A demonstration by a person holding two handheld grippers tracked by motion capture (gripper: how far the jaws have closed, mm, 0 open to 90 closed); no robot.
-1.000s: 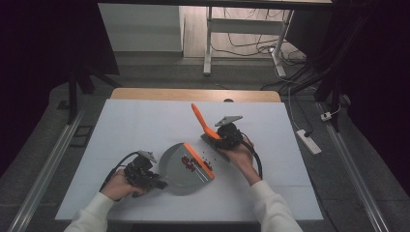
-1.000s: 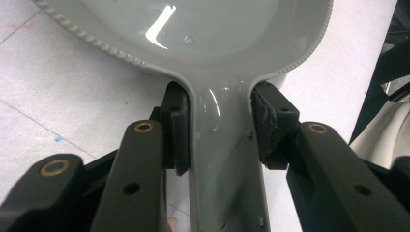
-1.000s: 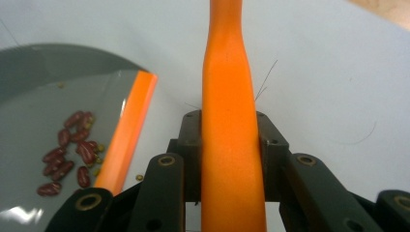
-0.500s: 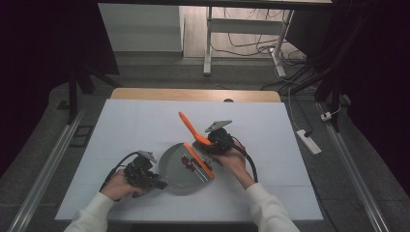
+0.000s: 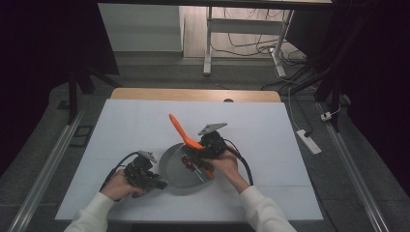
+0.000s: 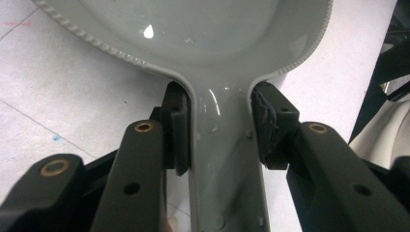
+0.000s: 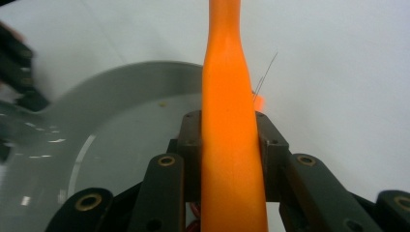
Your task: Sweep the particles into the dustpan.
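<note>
My left claw is clamped on the handle of a grey pan; in the left gripper view my two black jaws press against either side of that handle, just where it flares out into the pan's bowl, whose rim has a fine beaded edge. The pan sits flat on the white worktop, slightly toward my side of its middle, with its handle pointing down and left toward my left hand

My right claw grips an orange spatula by its handle. In the right gripper view the orange shaft runs straight up between my jaws, which close snugly on both of its sides, and the grey curve of the pan lies below and to the left of it. From the high view the spatula slants up and to the left, away from my right hand, its free end hanging over the worktop just beyond the pan's far rim

Inside the pan, at its right side and right under my right claw, lies a small heap of dark red bits; I cannot tell what they are. An orange strip slants from there toward the pan's near right rim, though how it joins the spatula is hidden by my claw
</note>
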